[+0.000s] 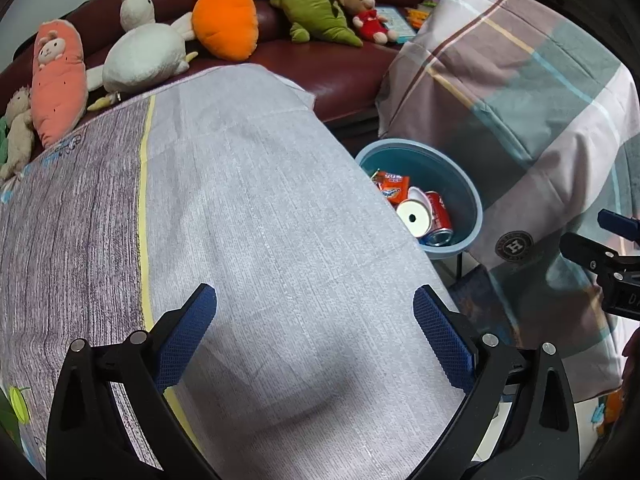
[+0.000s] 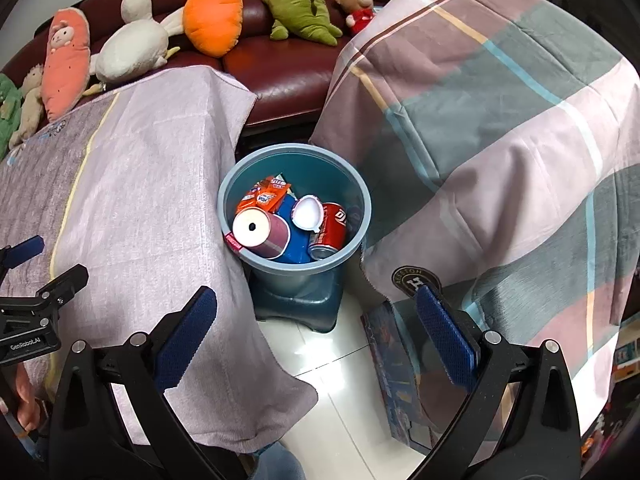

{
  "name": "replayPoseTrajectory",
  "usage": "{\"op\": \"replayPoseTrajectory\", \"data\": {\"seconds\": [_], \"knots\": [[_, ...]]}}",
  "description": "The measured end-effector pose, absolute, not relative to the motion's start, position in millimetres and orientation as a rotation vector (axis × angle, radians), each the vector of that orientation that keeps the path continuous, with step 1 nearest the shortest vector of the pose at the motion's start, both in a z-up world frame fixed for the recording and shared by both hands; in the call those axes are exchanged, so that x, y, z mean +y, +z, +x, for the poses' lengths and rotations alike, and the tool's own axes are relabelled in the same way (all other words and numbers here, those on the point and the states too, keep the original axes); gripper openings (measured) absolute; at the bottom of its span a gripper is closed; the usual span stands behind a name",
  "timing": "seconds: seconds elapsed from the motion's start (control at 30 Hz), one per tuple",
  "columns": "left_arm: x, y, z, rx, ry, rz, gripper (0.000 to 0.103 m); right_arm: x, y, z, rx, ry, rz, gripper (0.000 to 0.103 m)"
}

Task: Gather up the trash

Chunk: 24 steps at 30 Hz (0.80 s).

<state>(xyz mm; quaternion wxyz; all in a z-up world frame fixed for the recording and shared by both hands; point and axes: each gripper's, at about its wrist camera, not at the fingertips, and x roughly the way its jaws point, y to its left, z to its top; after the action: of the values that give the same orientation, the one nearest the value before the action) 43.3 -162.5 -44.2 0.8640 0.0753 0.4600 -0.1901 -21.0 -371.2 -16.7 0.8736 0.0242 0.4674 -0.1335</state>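
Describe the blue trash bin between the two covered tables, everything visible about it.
The blue bin is a round, smooth, plastic-looking bucket, upright and open-topped, on a darker blue base on the pale tiled floor. It sits between the grey-lilac cloth and the plaid cloth, the lilac one touching its rim. Inside lie a red can, orange wrappers, a maroon cup and a white lid.

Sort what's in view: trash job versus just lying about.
Job: blue bin, red can, orange snack wrapper, pink cup, white lid, both empty claws, left, right.
Lying about: plush toys, sofa, two draped cloths.
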Motion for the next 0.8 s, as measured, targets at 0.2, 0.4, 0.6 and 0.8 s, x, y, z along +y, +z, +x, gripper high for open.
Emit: {"op": "replayPoseTrajectory", "data": {"seconds": [0.2,0.4,0.6,0.8], "knots": [[-163.0,-50.2,49.3,0.980,-0.390,0.162,0.099,-372.8,-23.7,-13.1,0.995,-0.274,0.062,0.096],[-162.0,-51.6,54.6,0.980,-0.376,0.175,0.099,-376.0,-28.6,-6.4,1.009,-0.274,0.073,0.096],[-161.3,-53.5,59.5,0.979,-0.359,0.193,0.099,-376.6,-32.7,-0.1,1.025,-0.275,0.079,0.096],[-159.8,-58.0,64.8,0.990,-0.354,0.203,0.099,-375.0,-37.9,7.7,1.048,-0.274,0.075,0.096]]}}
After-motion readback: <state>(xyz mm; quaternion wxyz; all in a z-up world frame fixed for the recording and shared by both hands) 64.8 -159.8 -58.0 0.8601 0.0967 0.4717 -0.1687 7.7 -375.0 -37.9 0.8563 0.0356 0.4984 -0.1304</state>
